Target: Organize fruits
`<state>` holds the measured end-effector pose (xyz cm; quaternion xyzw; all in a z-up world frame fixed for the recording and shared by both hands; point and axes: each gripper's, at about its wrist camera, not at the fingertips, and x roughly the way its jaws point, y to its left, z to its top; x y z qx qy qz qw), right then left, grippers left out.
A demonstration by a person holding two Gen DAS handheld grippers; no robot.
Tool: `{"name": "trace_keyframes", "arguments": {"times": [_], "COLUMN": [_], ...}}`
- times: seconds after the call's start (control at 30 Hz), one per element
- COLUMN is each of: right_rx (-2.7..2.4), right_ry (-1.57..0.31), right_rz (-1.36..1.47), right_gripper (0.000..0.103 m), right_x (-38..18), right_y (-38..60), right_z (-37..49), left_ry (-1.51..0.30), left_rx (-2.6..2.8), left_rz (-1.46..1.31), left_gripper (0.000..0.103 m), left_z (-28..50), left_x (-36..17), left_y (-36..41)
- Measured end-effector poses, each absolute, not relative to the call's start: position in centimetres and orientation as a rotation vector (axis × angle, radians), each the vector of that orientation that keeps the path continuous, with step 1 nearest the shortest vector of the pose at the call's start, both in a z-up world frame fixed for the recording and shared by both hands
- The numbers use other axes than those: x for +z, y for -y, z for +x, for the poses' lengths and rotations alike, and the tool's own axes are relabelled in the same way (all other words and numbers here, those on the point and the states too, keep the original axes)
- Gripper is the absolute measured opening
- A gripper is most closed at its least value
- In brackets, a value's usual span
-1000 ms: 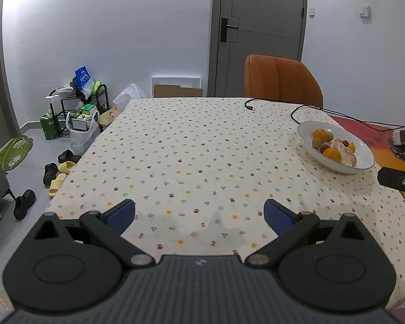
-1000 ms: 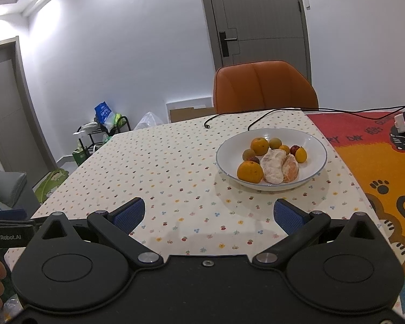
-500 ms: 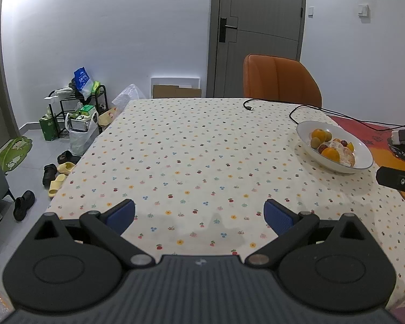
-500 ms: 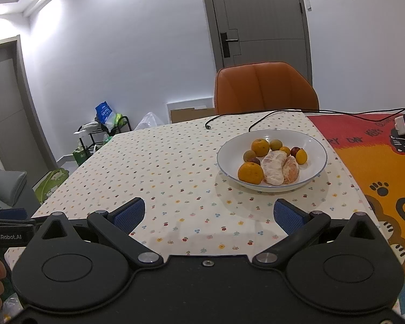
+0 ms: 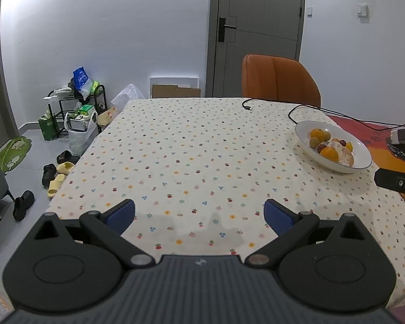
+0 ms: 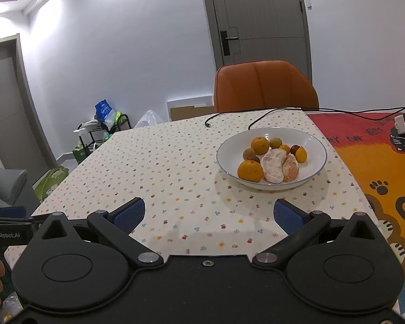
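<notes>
From the left wrist, a table under a cream cloth dotted with small flowers [image 5: 197,156] runs ahead to an orange padded chair [image 5: 279,81] and a grey door [image 5: 259,32]; the left gripper [image 5: 199,213] hovers low over the near edge, blue pads spread wide and empty, with the white round bowl of oranges and small fruits [image 5: 359,159] far ahead to its right. From the right wrist, the same cloth [image 6: 162,167] meets a red-and-orange cartoon mat [image 6: 378,167] on the right, and the right gripper [image 6: 209,214] hangs level, jaws wide apart holding nothing, the bowl [image 6: 314,145] just ahead and slightly right.

- You have a white bowl [image 6: 314,145] sitting upright on the bench [image 6: 162,167], toward its right side
- Inside it, a whole orange [image 6: 250,171] lies at the near left, touching a peeled pale citrus [image 6: 274,165] and a peeled orange one [image 6: 291,168]
- A second orange [image 6: 259,145] and several small round fruits [image 6: 301,154] sit behind them
</notes>
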<state>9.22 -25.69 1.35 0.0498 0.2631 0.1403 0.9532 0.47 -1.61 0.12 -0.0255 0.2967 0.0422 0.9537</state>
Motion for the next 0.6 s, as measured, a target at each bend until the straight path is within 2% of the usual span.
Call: {"name": "trace_keyframes", "arguments": {"times": [0.6], "right_rx": [0.282], "right_ry": [-0.543], "right_rz": [0.098], "right_gripper": [0.103], "right_x": [0.97], "right_y": [25.54], "right_z": [9.4], "left_ry": [-0.604], "left_rx": [0.09], "left_rz": [-0.046], "left_gripper": [0.101], "left_z": [0.49], "left_x": [-0.04], "left_y": [1.37]}}
